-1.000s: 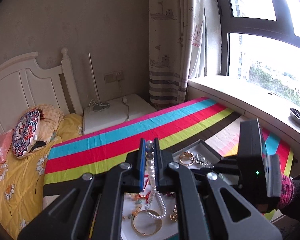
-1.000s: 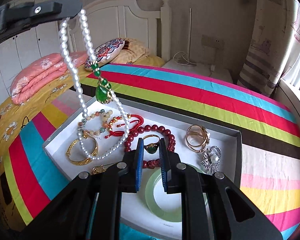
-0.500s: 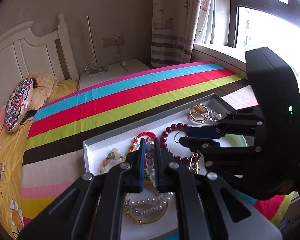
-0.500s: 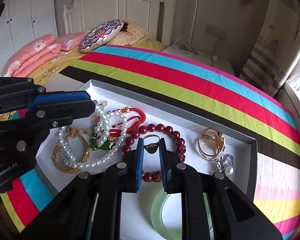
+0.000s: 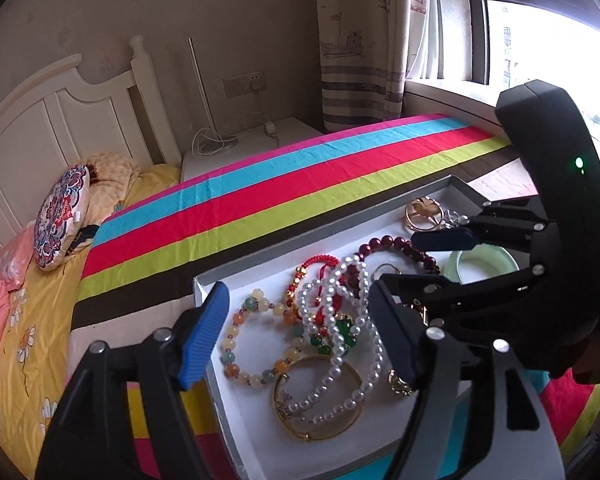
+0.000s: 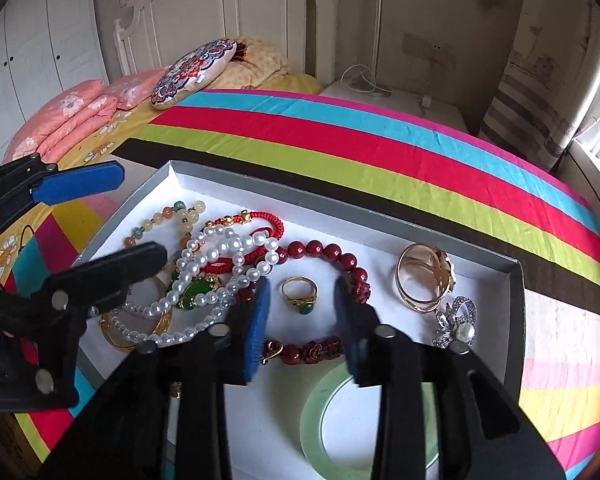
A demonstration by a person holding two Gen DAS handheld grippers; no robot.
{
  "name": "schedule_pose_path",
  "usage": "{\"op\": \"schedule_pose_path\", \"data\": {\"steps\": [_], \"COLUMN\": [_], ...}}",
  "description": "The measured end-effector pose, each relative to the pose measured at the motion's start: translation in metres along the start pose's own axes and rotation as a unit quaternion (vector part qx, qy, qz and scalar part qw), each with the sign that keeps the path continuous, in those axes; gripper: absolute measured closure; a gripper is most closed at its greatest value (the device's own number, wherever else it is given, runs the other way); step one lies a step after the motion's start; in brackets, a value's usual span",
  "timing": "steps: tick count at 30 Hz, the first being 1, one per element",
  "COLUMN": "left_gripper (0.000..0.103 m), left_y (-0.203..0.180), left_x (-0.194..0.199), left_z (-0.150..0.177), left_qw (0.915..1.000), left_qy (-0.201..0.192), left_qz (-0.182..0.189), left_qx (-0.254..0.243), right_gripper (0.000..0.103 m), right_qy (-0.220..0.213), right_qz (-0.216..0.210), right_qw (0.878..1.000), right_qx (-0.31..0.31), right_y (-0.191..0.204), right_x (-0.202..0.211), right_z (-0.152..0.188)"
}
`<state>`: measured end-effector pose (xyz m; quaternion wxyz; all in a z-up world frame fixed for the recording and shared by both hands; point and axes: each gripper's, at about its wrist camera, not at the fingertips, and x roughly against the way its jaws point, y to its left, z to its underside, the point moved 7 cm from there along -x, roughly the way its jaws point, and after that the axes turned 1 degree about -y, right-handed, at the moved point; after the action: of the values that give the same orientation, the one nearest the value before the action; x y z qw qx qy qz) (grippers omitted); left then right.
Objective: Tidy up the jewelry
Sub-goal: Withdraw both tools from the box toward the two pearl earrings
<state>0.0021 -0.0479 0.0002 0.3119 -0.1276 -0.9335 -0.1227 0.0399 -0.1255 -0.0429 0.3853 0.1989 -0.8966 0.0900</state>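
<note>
White headboard [image 5: 52, 120], striped curtain [image 5: 360, 60], bright window [image 5: 540, 48], beige wall [image 5: 180, 12].

Bed under multicoloured striped cloth [image 6: 380, 148]; shallow grey-walled, white-floored cardboard tray [image 6: 332, 210] directly on it. Round patterned cushion [image 6: 194, 72] near headboard.

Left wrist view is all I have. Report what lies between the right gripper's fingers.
Observer: A gold ring with a green stone lies in the tray, between the open fingers of the right gripper; neither finger touches it.
Operator: Name what that gripper mostly hides from me on its right.
Observer: A silver brooch with a pearl, lying right beside the wide gold ring.
</note>
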Motion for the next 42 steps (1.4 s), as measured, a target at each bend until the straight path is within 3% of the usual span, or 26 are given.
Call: {"op": "schedule_pose_path", "data": {"steps": [7, 12, 14, 17, 22, 35, 42], "left_gripper": [0.026, 0.015, 0.007, 0.003, 0.002, 0.002, 0.002], "left_y": [0.003, 0.011, 0.016, 0.023, 0.025, -0.026, -0.068], "left_x": [-0.001, 0.009, 0.021, 0.046, 0.099, 0.166, 0.141], "left_z": [0.003, -0.001, -0.006, -0.017, -0.031, -0.018, 0.029], "left_qw": [1.0000, 0.9994, 0.9988, 0.9969, 0.9907, 0.9799, 0.9880], "left_qy": [0.003, -0.008, -0.020, -0.045, -0.104, -0.180, -0.138], "left_qz": [-0.008, -0.034, -0.044, -0.060, -0.077, -0.020, 0.004], "left_qx": [0.002, 0.005, 0.012, 0.024, 0.041, 0.085, 0.070], "right_gripper": [0.050, 0.035, 0.028, 0.018, 0.017, 0.017, 0.017], "right_qy": [-0.012, -0.033, -0.049, -0.082, -0.137, -0.183, -0.149], "right_qz": [-0.001, -0.001, -0.002, 0.003, 0.009, 0.057, 0.057], "right_qw": [1.000, 0.999, 0.999, 0.997, 0.990, 0.975, 0.979], "right_qx": [0.000, -0.005, -0.007, -0.011, -0.028, -0.115, -0.124], "right_y": [-0.001, -0.003, -0.004, -0.011, -0.034, -0.115, -0.112], "right_x": [0.009, 0.026, 0.040, 0.070, 0.129, 0.213, 0.201], "right_z": [-0.002, -0.008, -0.011, -0.016, -0.013, 0.070, 0.121]}}
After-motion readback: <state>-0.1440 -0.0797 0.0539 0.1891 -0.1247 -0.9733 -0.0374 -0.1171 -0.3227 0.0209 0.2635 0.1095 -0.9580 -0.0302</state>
